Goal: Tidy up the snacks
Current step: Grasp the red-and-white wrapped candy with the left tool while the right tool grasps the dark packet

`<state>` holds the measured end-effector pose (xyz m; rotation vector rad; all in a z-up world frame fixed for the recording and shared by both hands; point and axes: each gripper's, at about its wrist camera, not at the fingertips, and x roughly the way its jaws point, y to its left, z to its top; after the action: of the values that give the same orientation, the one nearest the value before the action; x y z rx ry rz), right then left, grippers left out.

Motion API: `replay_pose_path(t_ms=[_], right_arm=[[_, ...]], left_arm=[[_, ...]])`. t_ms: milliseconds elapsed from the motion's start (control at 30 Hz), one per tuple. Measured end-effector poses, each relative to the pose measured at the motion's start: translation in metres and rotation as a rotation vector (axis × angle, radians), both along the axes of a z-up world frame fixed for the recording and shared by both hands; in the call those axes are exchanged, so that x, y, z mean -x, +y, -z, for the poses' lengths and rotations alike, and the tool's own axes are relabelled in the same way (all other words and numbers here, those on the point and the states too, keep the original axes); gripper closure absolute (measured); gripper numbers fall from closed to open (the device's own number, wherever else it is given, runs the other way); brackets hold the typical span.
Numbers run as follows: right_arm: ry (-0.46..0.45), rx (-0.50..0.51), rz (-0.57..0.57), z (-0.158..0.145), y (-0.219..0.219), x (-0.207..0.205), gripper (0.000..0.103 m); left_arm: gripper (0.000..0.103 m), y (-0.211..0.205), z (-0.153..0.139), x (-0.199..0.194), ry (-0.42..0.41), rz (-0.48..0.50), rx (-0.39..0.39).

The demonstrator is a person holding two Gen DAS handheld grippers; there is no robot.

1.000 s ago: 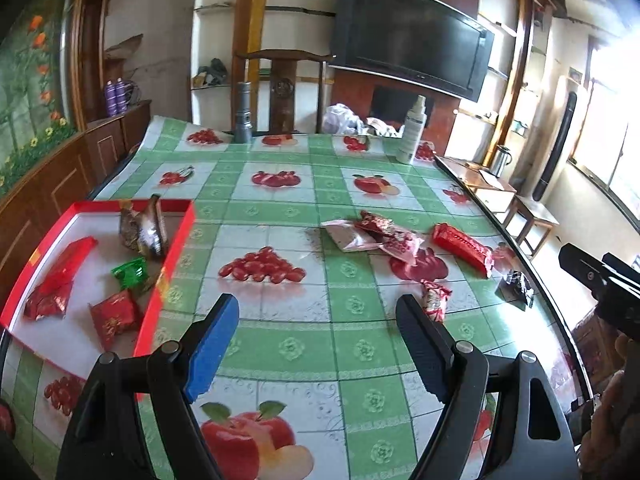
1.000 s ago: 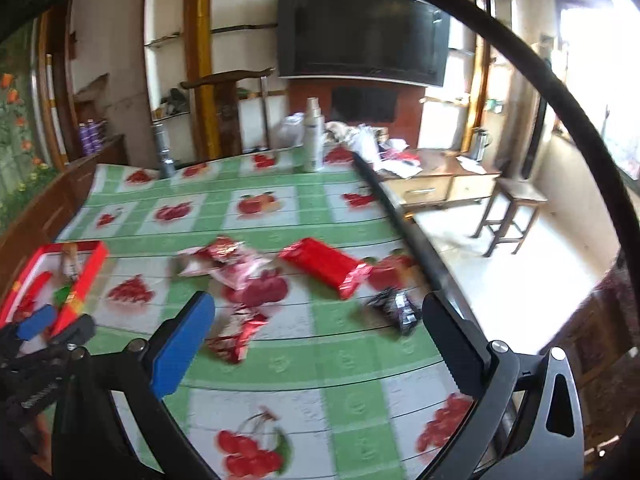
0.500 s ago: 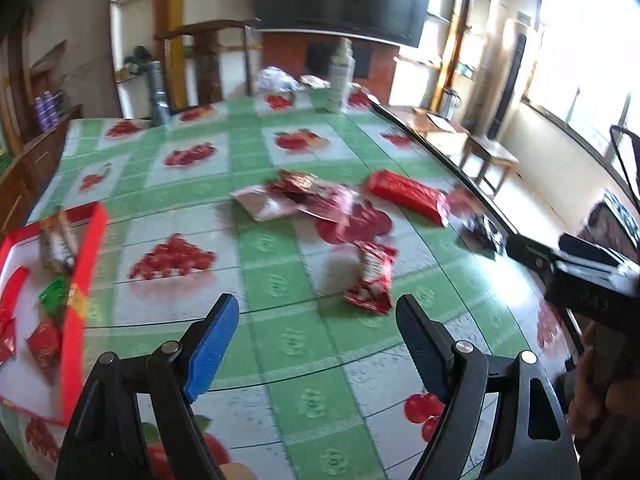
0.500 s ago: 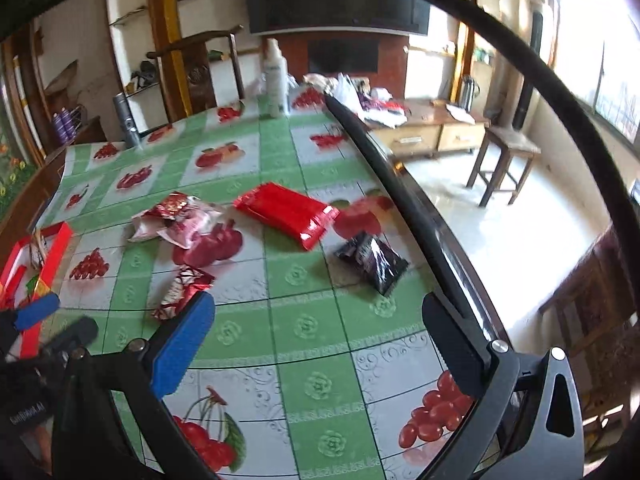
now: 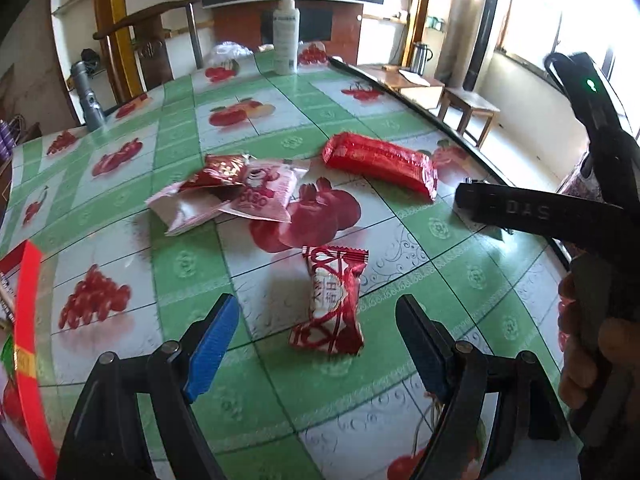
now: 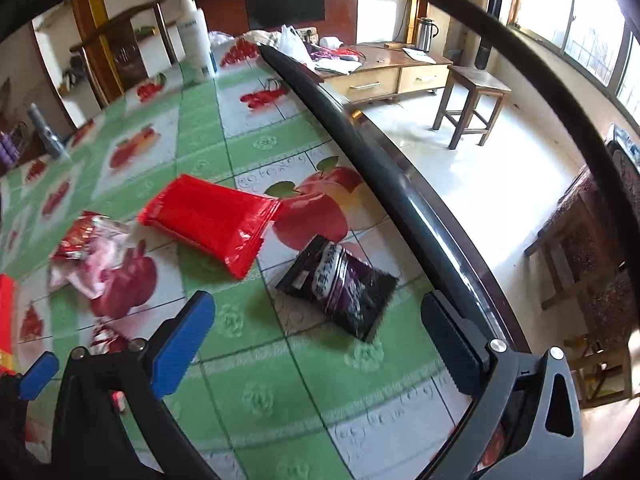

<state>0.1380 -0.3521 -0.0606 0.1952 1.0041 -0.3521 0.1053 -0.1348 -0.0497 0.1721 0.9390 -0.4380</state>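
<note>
Snacks are scattered over the bench [image 5: 180, 264], which is covered with a green fruit-print cloth. A small red-and-white candy packet [image 5: 330, 300] lies directly ahead of the left claw [image 5: 316, 336], framed between its two blue pads; its long axis runs roughly along the line the claw points, so the pads stand on either side of its narrow width. The left claw is seen spread wide, with nothing held and no pad touching the packet. Beyond it lie a long red packet [image 5: 380, 162] and a loose heap of pink and red sachets [image 5: 236, 192], both well apart from the claw.

In the right wrist view, a dark purple packet [image 6: 340, 284] lies ahead of the right claw [image 6: 320, 332], near the black rim of the bench, tilted diagonally so that its long axis crosses the gap between the pads at an angle. The right claw is likewise wide open and empty. The long red packet [image 6: 212, 220] is seen further off to the left.

A red-edged tray [image 5: 26, 328] is glimpsed at the far left of the left wrist view, apparently the place for sorted snacks. The candy packet is judged nearer to the left hand and the purple packet to the right, so each claw seems lined up for its own pickup, with lowering still needed before any closing.
</note>
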Motion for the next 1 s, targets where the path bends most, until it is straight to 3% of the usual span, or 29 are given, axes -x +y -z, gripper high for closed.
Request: replay_pose_path(t_ms=[67, 100, 133, 167, 233, 267, 300, 400, 733, 833, 1000], right_arm=[[0.019, 0.008, -0.001, 0.005, 0.000, -0.006, 0.004], [0.041, 0.009, -0.002, 0.010, 0.001, -0.010, 0.012], [0.057, -0.002, -0.004, 0.014, 0.000, -0.012, 0.019], [0.078, -0.013, -0.004, 0.019, 0.000, -0.013, 0.026], [0.058, 0.009, -0.006, 0.017, 0.002, -0.010, 0.036], [0.049, -0.002, -0.012, 0.016, 0.002, -0.008, 0.043], [0.047, -0.001, -0.012, 0.015, 0.001, -0.007, 0.057], [0.027, -0.033, -0.011, 0.011, -0.002, -0.001, 0.076], [-0.076, -0.163, -0.152, -0.016, 0.022, 0.039, 0.102], [-0.102, -0.198, -0.208, -0.027, 0.033, 0.054, 0.103], [-0.119, -0.167, -0.275, -0.033, 0.055, 0.062, 0.103]], left_arm=[[0.023, -0.005, 0.004, -0.004, 0.008, 0.007, -0.006], [0.024, -0.008, 0.008, -0.007, 0.018, 0.009, -0.021], [0.031, -0.010, 0.010, -0.008, 0.024, 0.010, -0.031], [0.045, -0.012, 0.013, -0.010, 0.030, 0.011, -0.040], [0.057, -0.011, 0.015, -0.012, 0.023, 0.004, -0.048], [0.070, -0.009, 0.015, -0.012, 0.020, 0.001, -0.041], [0.077, -0.008, 0.015, -0.014, 0.023, -0.002, -0.035], [0.079, -0.002, 0.014, -0.014, 0.027, -0.008, -0.023], [0.081, 0.038, -0.010, 0.008, -0.013, -0.079, 0.038], [0.081, 0.056, -0.019, 0.016, -0.029, -0.115, 0.058], [0.081, 0.079, -0.023, 0.026, -0.033, -0.161, 0.078]])
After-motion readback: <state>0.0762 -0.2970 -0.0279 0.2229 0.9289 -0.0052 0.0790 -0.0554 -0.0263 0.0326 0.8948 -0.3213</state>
